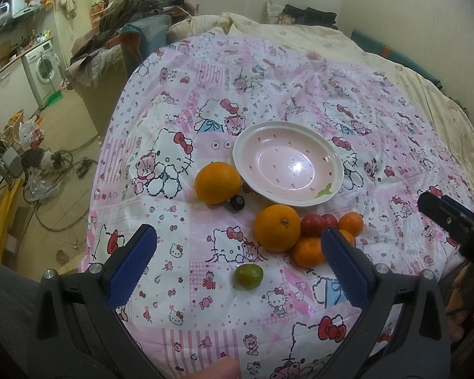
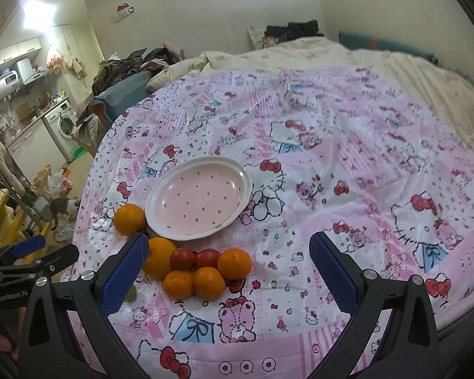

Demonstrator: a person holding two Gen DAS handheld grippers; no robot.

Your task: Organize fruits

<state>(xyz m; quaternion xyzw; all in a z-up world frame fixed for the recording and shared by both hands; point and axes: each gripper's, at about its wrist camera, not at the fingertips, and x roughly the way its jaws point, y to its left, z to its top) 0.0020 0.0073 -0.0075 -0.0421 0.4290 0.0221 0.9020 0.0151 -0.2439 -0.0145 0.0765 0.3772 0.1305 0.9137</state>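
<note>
An empty pink plate point(image 1: 287, 164) point(image 2: 199, 199) lies on the pink patterned cloth. Near its front lie two large oranges point(image 1: 217, 182) point(image 1: 277, 228), a dark plum point(image 1: 237, 202), two red tomatoes point(image 1: 312, 224), several small tangerines point(image 1: 309, 252) and a green fruit point(image 1: 249, 276). The same pile shows in the right wrist view point(image 2: 208, 268). My left gripper point(image 1: 237, 243) is open and empty, just above the green fruit. My right gripper point(image 2: 229, 252) is open and empty, above the tangerines; it also shows in the left wrist view point(image 1: 452, 221).
The cloth point(image 1: 300, 94) covers a bed with a cream blanket point(image 1: 410, 72) behind. The bed's left edge drops to a cluttered floor with a washing machine point(image 1: 45, 66), bags and hoses. Piled clothes point(image 1: 126, 31) sit at the far left corner.
</note>
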